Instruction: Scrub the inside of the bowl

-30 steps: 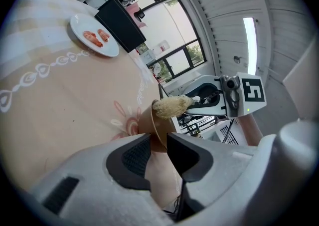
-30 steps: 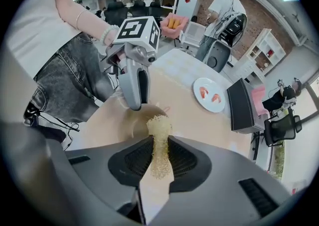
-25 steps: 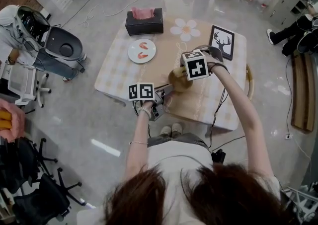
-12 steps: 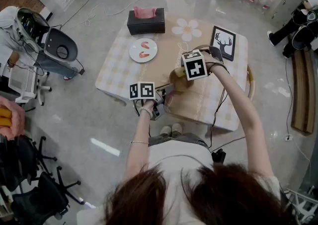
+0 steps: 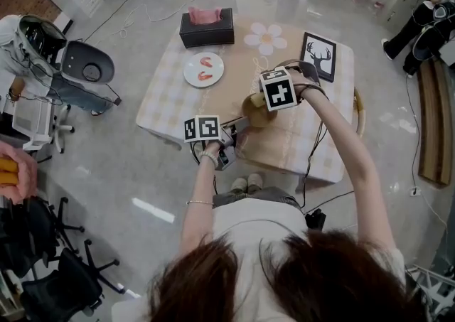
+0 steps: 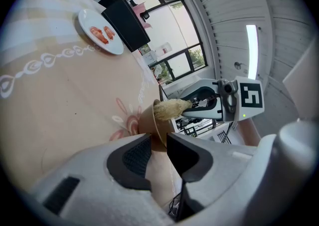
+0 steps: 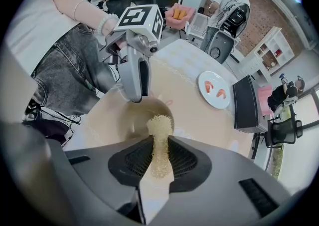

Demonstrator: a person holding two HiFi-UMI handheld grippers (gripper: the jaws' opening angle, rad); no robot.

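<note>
A tan bowl (image 5: 254, 113) stands on the table (image 5: 170, 93) near its front edge. My left gripper (image 5: 237, 129) is shut on the bowl's (image 6: 158, 132) near rim, one jaw inside and one outside. A pale yellow mesh scrubber (image 7: 159, 145) is pinched in my right gripper (image 7: 158, 162), and its tip hangs into the bowl (image 7: 134, 117). The left gripper view shows the scrubber (image 6: 170, 109) poking over the bowl's rim, with the right gripper (image 6: 202, 109) behind it. In the head view the right gripper's marker cube (image 5: 278, 91) covers much of the bowl.
A white plate (image 5: 203, 70) with shrimp lies further back on the table. Behind it stand a black tissue box (image 5: 206, 28), a flower mat (image 5: 266, 38) and a framed deer picture (image 5: 318, 57). Office chairs (image 5: 89, 66) and seated people surround the table.
The right gripper's cube has shifted slightly up and away over the bowl. The left gripper keeps its hold on the rim.
</note>
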